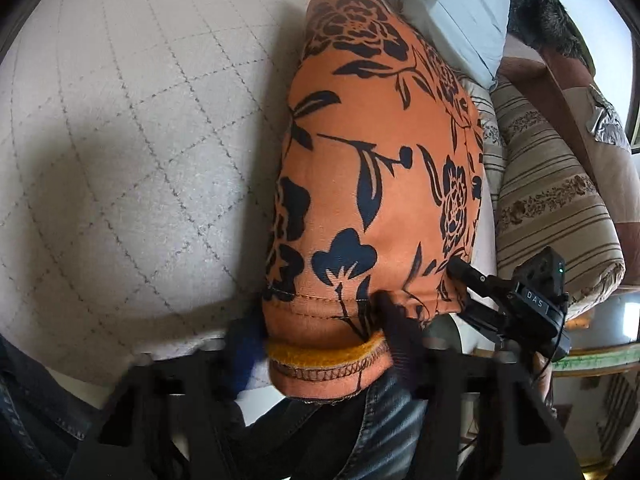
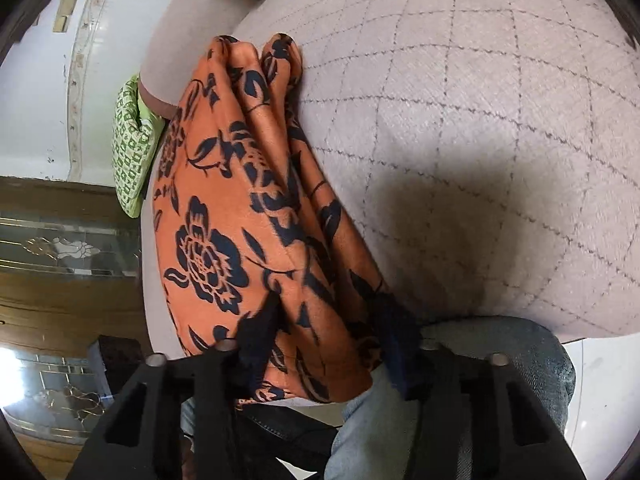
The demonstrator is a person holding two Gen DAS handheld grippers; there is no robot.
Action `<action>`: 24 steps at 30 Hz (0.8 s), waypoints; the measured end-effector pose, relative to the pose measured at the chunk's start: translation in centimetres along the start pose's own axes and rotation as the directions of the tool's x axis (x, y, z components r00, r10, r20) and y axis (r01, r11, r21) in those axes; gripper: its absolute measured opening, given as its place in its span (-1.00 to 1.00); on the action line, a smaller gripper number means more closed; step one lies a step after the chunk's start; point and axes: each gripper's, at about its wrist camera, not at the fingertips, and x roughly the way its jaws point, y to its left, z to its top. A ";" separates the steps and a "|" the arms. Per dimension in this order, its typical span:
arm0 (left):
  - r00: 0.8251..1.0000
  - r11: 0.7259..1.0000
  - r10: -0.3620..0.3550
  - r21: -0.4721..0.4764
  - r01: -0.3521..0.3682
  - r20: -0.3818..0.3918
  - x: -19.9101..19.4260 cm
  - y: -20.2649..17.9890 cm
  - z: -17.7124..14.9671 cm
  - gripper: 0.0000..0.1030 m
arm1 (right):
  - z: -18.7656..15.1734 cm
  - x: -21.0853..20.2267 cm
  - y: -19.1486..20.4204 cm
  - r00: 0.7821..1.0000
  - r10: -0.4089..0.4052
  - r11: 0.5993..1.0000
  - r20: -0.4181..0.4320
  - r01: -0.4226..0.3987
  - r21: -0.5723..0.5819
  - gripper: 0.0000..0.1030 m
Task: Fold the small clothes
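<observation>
left claw [image 1: 320,320] pinches garment [image 1: 372,152] hem; right claw [image 2: 328,320] pinches bunched cloth. garment hangs over bed [image 1: 120,120] edge. step: mid-fold, judged. next: lay it flat farther onto bed, edges aligned.

Bright, even daylight fills both fisheye views. Edges curve strongly and darken to black corners. A soft dark shadow falls on the bed [image 2: 460,216] beside the cloth [image 2: 240,216]. Close gripper fingers [image 1: 400,336] look blurred; glass at the far left glares.
</observation>
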 end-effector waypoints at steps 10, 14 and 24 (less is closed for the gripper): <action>1.000 1.000 0.003 0.005 -0.003 -0.018 -0.3 1.5 0.6 -0.26 | 0.1 0.2 0.6 1.000 -0.012 1.000 -0.013 0.012 0.025 -0.43; 0.999 0.996 0.030 0.081 -0.033 0.034 -3.2 0.4 0.8 -0.10 | -0.3 -1.6 2.3 0.993 -0.119 0.990 0.021 0.120 -0.076 -0.10; 0.995 0.999 0.031 0.027 -0.033 0.095 -2.0 -1.4 9.4 0.22 | 7.1 0.6 5.6 0.997 -0.023 0.989 0.067 0.033 -0.141 0.42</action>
